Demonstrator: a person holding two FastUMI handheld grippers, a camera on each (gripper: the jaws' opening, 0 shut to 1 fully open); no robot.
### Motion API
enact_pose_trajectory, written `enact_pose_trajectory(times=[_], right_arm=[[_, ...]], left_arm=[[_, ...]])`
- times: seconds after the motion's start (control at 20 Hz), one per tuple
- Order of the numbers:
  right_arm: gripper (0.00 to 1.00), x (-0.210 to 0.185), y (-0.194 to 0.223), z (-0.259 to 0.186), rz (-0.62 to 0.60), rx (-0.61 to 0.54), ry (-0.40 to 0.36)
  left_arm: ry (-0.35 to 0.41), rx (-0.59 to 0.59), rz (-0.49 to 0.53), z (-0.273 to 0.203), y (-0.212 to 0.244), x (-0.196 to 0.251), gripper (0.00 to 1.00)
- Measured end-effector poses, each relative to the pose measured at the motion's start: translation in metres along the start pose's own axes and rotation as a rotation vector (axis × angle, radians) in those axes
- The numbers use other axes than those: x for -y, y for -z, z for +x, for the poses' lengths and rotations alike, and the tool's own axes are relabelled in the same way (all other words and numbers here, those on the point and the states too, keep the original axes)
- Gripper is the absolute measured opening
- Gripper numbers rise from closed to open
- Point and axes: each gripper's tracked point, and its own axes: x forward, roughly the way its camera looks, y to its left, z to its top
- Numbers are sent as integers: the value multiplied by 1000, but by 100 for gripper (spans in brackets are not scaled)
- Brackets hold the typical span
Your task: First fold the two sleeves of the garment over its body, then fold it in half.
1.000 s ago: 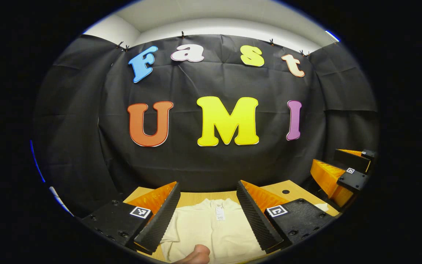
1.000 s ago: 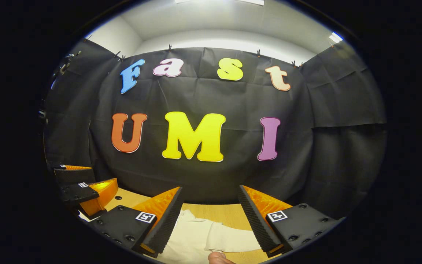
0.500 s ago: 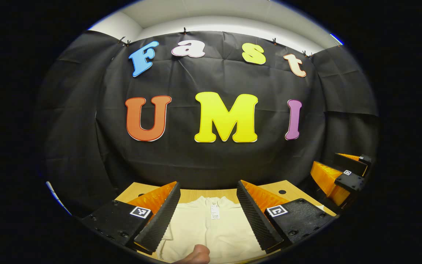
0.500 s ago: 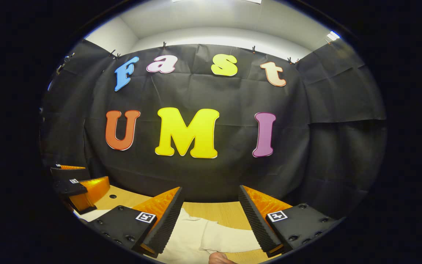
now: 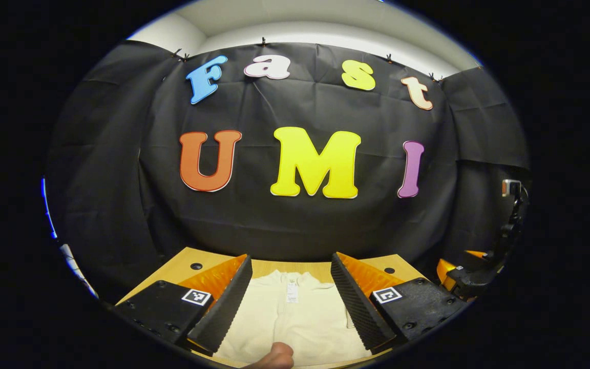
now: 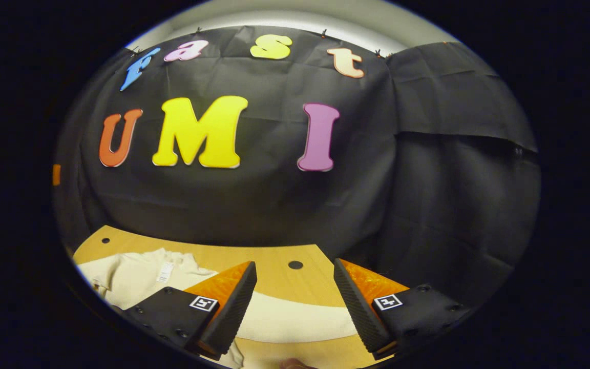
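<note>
Both grippers, left (image 5: 290, 302) and right (image 6: 292, 307), are held open above the garment (image 5: 295, 318), judged light, limp cloth best pinched at the sleeve (image 6: 295, 325) edge.

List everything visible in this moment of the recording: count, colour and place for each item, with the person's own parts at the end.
garment: one, cream, lying flat on the table, neck toward the booth wall; one sleeve stretches out sideways in the right gripper view.
tag: one, white, inside the garment's neck.
table: one, light wood, with small dark holes in its top, under the garment.
booth wall: black cloth, behind the table.
left gripper: one, open, above the garment's body.
right gripper: one, open, above the outstretched sleeve.
fingertip: one in each view, at the bottom edge.
</note>
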Motion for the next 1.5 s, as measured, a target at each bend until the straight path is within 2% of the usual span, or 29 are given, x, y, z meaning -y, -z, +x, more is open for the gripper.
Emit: enact_pose_trajectory(times=[0.15, 0.45, 0.55, 0.6, 0.65, 0.75, 1.05, 1.15, 1.2, 1.3, 1.4, 1.5], right_arm=[[95, 59, 56, 37, -11, -127, 76], [94, 134, 171, 108, -7, -408, 132], [94, 152, 202, 122, 14, -497, 168], [95, 160, 214, 128, 16, -539, 184], [95, 156, 229, 135, 16, -576, 189], [95, 145, 251, 142, 33, -664, 164], [89, 143, 258, 141, 86, -773, 116], [81, 138, 260, 144, 139, -822, 104], [70, 136, 260, 144, 177, -848, 102], [59, 136, 261, 143, 263, -898, 124], [55, 138, 262, 144, 284, -940, 137], [59, 139, 263, 142, 267, -973, 136]], left_arm=[[-22, 21, -16, -6, -8, 10, 98], [-88, 37, 68, -18, -11, 29, 98], [-103, 52, 65, -25, -15, 33, 98], [-98, 59, 49, -25, -16, 37, 93], [-102, 53, 40, -25, -13, 42, 98], [-127, 27, 38, -27, -8, 42, 100], [-133, 43, 57, -29, -12, 45, 98], [-137, 37, 31, -25, -11, 41, 99], [-137, 40, 27, -24, -11, 39, 98], [-132, 39, 30, -20, -13, 34, 99], [-120, 43, 30, -16, -12, 29, 99], [-105, 27, 29, -11, -7, 22, 99]])
